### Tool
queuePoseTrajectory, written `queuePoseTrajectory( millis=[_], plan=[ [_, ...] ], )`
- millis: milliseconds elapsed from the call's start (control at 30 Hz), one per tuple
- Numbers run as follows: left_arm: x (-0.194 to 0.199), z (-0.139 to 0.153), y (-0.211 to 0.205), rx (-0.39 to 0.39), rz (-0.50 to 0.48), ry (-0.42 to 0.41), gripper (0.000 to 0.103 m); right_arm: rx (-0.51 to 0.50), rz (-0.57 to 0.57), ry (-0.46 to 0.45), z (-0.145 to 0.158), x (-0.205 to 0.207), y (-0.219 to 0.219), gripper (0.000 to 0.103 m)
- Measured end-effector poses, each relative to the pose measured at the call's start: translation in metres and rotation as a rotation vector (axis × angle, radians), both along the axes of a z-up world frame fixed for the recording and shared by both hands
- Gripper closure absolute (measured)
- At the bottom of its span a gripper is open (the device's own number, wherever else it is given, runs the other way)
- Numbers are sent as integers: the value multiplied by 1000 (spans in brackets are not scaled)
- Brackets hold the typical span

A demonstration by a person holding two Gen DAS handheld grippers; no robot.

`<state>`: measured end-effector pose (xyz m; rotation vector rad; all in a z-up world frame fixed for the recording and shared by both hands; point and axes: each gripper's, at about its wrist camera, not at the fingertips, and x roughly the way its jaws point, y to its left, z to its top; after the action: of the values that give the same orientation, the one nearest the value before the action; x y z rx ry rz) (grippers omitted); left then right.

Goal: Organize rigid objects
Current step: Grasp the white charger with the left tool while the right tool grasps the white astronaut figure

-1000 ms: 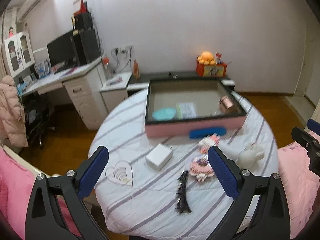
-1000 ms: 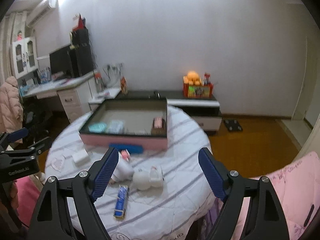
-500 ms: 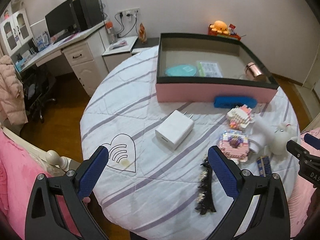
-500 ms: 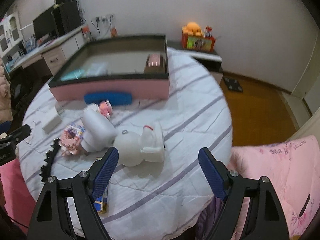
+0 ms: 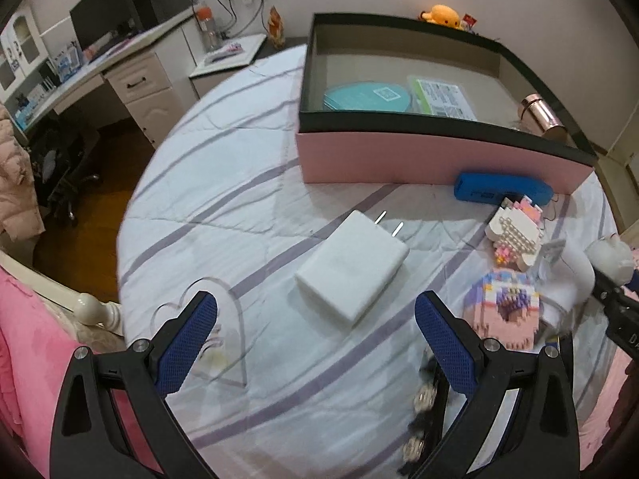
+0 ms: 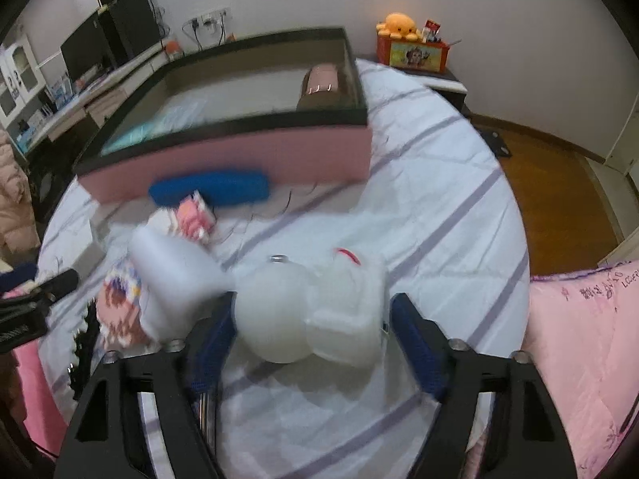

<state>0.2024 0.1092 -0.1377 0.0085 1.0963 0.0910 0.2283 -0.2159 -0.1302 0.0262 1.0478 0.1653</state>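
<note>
Only in right view, orange plush box (image 6: 415,54)

A round desk (image 5: 223,183) under a white, purple-striped cloth carries a pink open box (image 5: 419,159), a blue case (image 5: 499,192) just before it, a white charger (image 5: 353,263), two brick models (image 5: 501,311), a white figurine (image 6: 311,315) and a black hair clip (image 5: 425,411).
</note>
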Motion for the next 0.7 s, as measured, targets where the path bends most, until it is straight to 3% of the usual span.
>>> queuePoseTrajectory(
  millis=[133,200,233,267,300,700],
  plan=[
    [18,-12,-2,-26,-13,31,3,-21,-1,-9,-1,12,-4,27],
    [21,-16,-3,-59,-48,14,17,-16,2,-2,-3,17,-5,27],
    [20,-16,-5,-40,-57,-10,25,-18,3,0,-3,20,-5,27],
    [21,-15,-7,-52,-64,-17,38,-21,5,1,-3,22,-5,27],
    [21,-13,-7,-72,-69,-17,41,-24,7,0,-3,24,-5,27],
    [10,0,-10,-74,-58,-20,42,-37,-2,-45,12,19,-5,28]
  ],
)
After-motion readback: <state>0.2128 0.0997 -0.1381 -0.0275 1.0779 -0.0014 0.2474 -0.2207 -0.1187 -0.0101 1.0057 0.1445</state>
